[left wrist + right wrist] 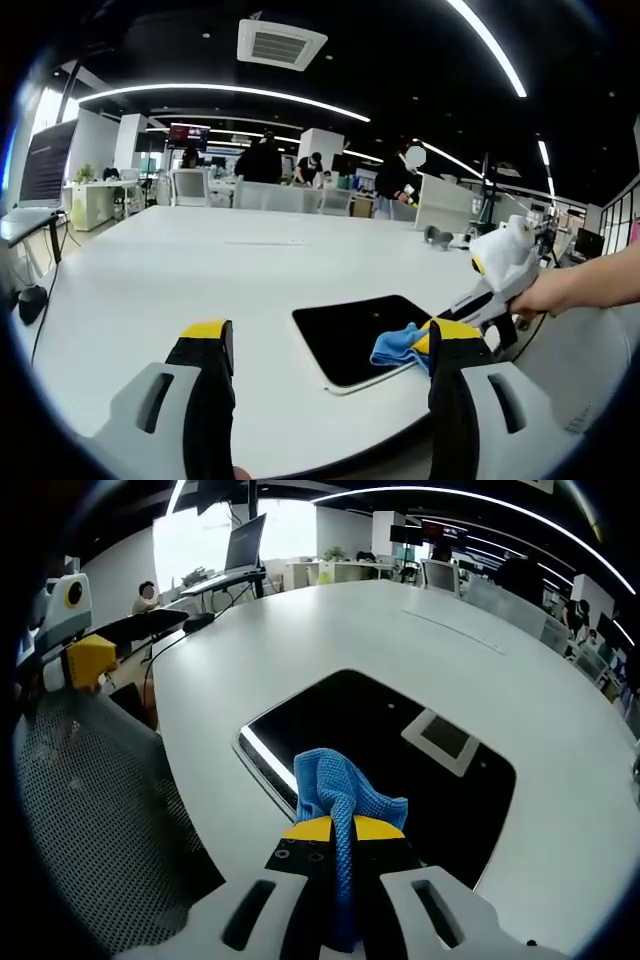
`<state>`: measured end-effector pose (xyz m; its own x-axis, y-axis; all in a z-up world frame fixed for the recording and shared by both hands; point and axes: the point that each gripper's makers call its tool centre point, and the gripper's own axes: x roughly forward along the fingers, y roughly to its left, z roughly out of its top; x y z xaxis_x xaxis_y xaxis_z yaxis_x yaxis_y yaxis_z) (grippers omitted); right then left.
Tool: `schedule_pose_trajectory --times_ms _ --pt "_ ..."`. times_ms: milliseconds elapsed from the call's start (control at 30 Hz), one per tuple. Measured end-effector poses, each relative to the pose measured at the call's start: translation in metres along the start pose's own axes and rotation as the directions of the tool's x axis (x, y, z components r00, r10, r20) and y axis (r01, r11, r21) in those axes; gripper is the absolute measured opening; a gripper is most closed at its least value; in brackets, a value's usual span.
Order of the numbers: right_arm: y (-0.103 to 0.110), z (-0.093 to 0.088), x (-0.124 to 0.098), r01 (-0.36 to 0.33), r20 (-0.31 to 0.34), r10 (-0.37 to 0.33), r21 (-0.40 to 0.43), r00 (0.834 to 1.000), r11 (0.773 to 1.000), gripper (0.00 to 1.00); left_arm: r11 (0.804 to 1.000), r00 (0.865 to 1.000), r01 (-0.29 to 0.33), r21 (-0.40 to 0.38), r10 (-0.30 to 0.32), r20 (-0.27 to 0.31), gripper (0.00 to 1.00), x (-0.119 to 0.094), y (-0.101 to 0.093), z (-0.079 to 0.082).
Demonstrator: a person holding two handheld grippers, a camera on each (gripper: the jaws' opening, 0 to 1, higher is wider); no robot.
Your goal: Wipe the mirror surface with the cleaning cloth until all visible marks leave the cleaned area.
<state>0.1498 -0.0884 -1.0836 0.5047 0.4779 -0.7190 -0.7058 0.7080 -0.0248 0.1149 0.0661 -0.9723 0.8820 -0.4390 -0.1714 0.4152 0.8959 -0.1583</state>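
At the near edge of the white table (420, 630), the right gripper (340, 832) is clamped on the blue cleaning cloth (340, 785), its yellow-tipped jaws drawn together with the fabric bunched between them and bulging forward. The grip leaves a wad of cloth ahead of the tips, which suits pressing it flat on the glass. The cloth sits over the near corner of the mirror (390, 750), a dark rounded rectangle lying flat on the table; whether it touches the surface cannot be told. In the left gripper view, the left gripper (325, 345) hangs above the table edge, jaws wide apart and holding nothing, apparently kept clear of the wiping. A hand (545, 292) carries the right gripper there. No containers are seen. Marks on the mirror cannot be made out.
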Motion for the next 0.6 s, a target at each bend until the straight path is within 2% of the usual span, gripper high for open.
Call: schedule_pose_trajectory --times_ms 333,600 --pt "-0.018 0.014 0.014 0.011 -0.019 -0.011 -0.007 1.0 1.0 0.0 1.0 1.0 -0.002 -0.008 0.002 0.011 0.75 0.001 0.0 0.003" --pt "-0.035 0.026 0.026 0.027 -0.013 -0.026 0.024 1.0 0.999 0.0 1.0 1.0 -0.004 -0.01 0.004 0.017 0.74 0.002 0.0 0.004"
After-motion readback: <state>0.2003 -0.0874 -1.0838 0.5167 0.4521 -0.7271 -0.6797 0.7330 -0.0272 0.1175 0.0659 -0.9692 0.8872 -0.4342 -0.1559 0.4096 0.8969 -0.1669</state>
